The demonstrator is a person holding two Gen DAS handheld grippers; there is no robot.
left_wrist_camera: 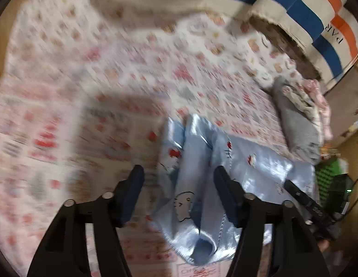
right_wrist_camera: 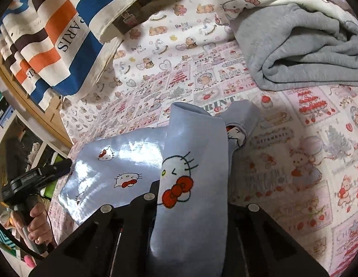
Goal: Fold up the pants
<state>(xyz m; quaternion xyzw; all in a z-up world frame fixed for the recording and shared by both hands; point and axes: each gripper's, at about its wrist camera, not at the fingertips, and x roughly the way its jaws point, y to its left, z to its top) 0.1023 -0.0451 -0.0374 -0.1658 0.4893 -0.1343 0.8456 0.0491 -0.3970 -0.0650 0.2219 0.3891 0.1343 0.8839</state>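
the light blue pants [right_wrist_camera: 188,184] lie on the patterned bedsheet [right_wrist_camera: 294,138], one leg running from the bottom centre of the right view up toward the middle. my right gripper [right_wrist_camera: 190,210] is closed on that leg. my left gripper [left_wrist_camera: 179,184] hovers wide open, holding nothing, the pants [left_wrist_camera: 202,166] just beyond its fingers.

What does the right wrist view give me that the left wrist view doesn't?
Right wrist only: the pants draped over the right claw, fabric between its fingers, plus the hand holding the other tool. Left wrist only: the left claw open and empty above the bedsheet, pants just ahead. Both show the blue pants, the sheet, the grey garment and the striped bag.
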